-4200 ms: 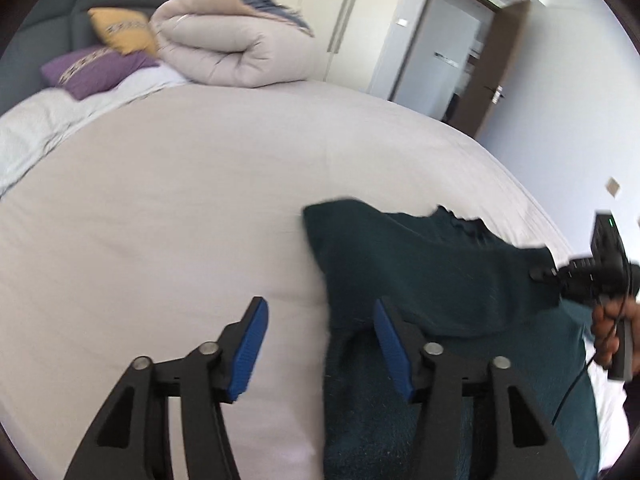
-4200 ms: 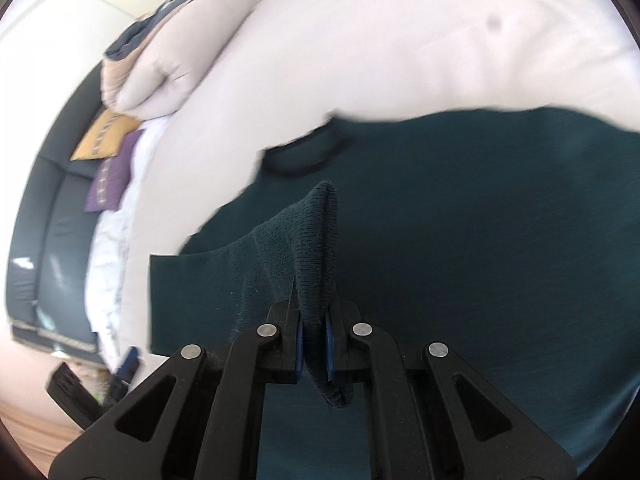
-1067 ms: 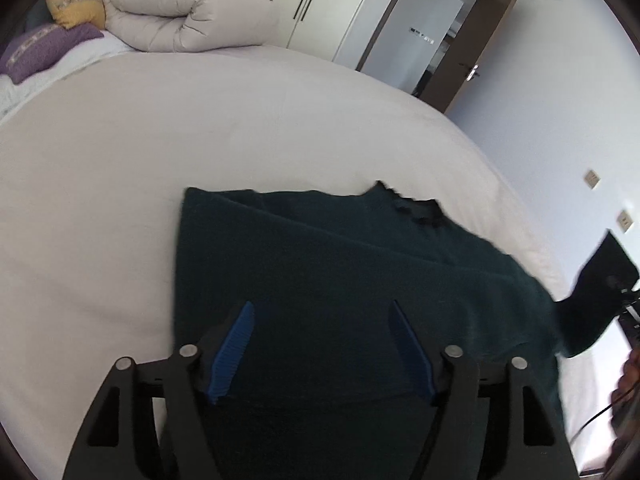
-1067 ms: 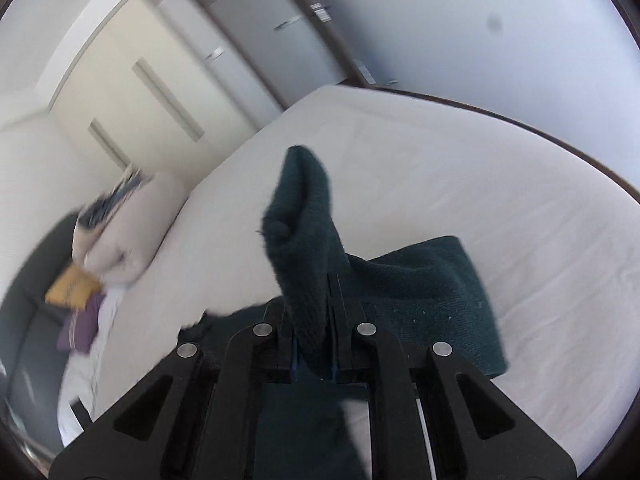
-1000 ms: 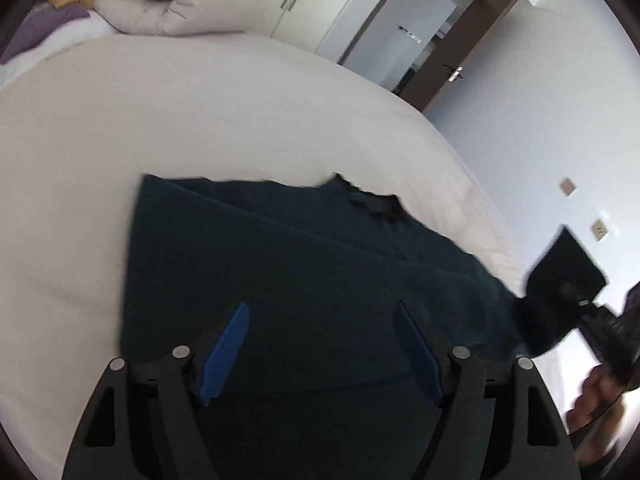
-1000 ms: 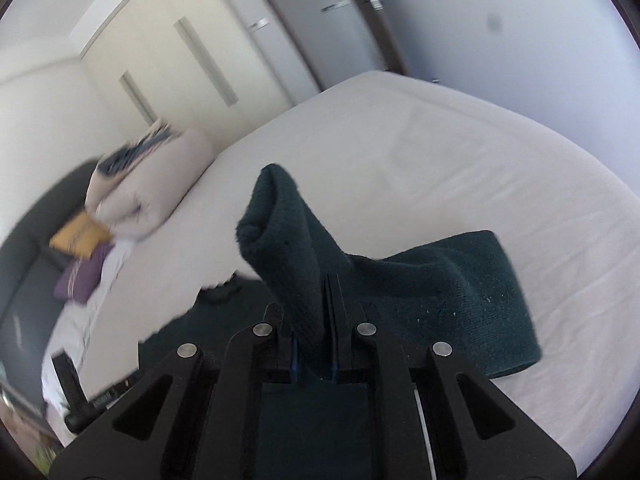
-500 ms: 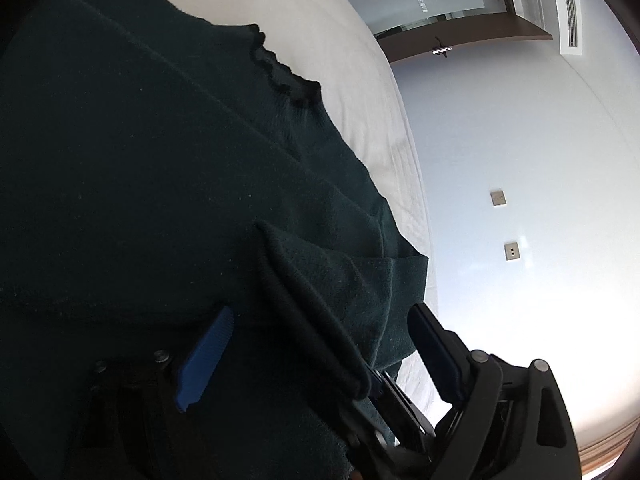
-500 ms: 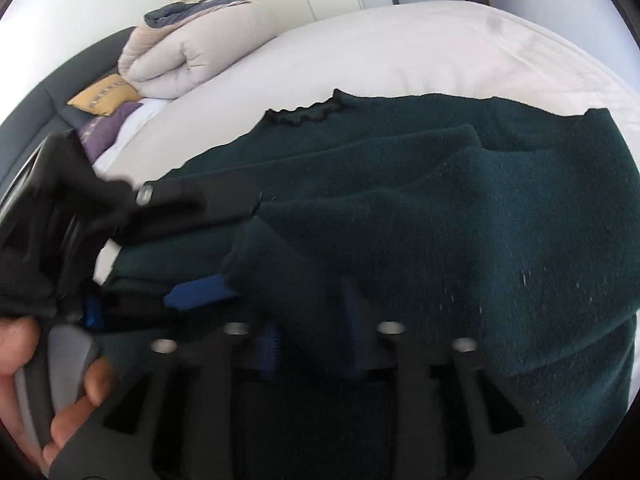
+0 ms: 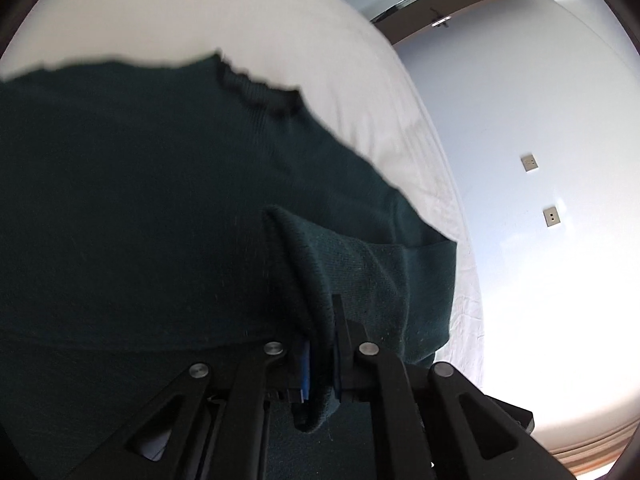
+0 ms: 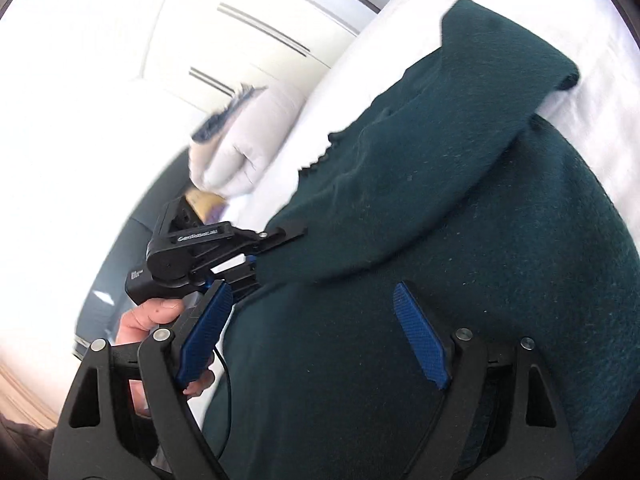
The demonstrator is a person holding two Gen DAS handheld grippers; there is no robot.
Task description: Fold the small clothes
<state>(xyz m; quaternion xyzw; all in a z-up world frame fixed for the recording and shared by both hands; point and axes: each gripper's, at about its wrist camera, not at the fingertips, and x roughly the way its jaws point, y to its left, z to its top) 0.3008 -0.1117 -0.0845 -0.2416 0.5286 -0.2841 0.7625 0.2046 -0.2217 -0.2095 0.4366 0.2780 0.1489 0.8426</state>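
One sleeve [image 10: 460, 128] lies folded over the sweater [image 9: 140, 200]; left tool [image 9: 320, 364] pinches its cuff, right tool [image 10: 316, 340] spread; more folds remain.

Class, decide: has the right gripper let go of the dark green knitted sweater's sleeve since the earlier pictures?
Yes: the right gripper now gapes over the dark green knitted sweater.
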